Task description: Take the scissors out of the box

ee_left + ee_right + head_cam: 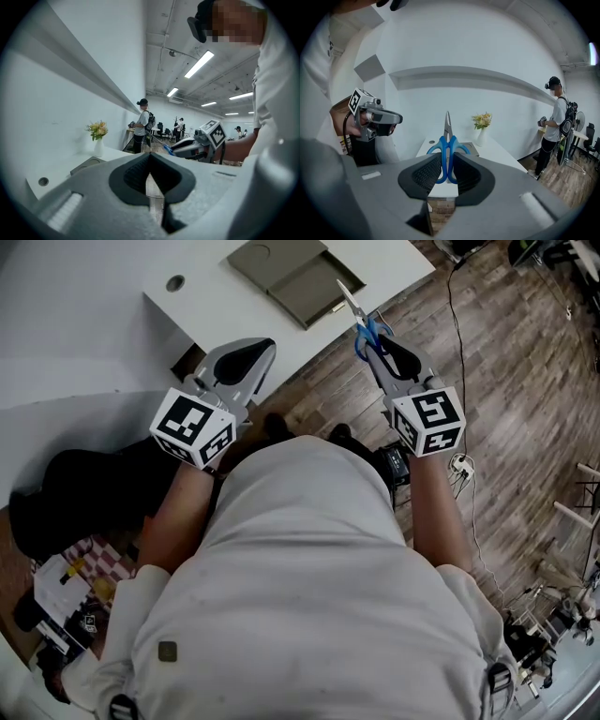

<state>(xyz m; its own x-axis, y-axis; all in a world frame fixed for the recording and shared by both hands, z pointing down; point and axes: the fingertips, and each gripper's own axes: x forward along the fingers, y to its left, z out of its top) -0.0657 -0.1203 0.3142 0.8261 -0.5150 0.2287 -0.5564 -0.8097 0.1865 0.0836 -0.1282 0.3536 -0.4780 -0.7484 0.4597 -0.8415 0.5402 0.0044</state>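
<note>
Right gripper (378, 341) is clamped on the blue handles of the scissors (360, 315), with the blades pointing ahead, out past the edge of the table (84, 306) and above the wooden floor (506, 381). Left gripper (246, 360) has its jaws closed together with nothing between them, and hangs near the table corner. We judge the main step done: the scissors are clear of the grey box (291, 276), which lies flat and open on the table, apart from the blades. From the head view we see nothing in its shallow tray. What is left, as we read it, is only to set the scissors down. A vase of flowers (482, 126) stands farther back on the table
</note>
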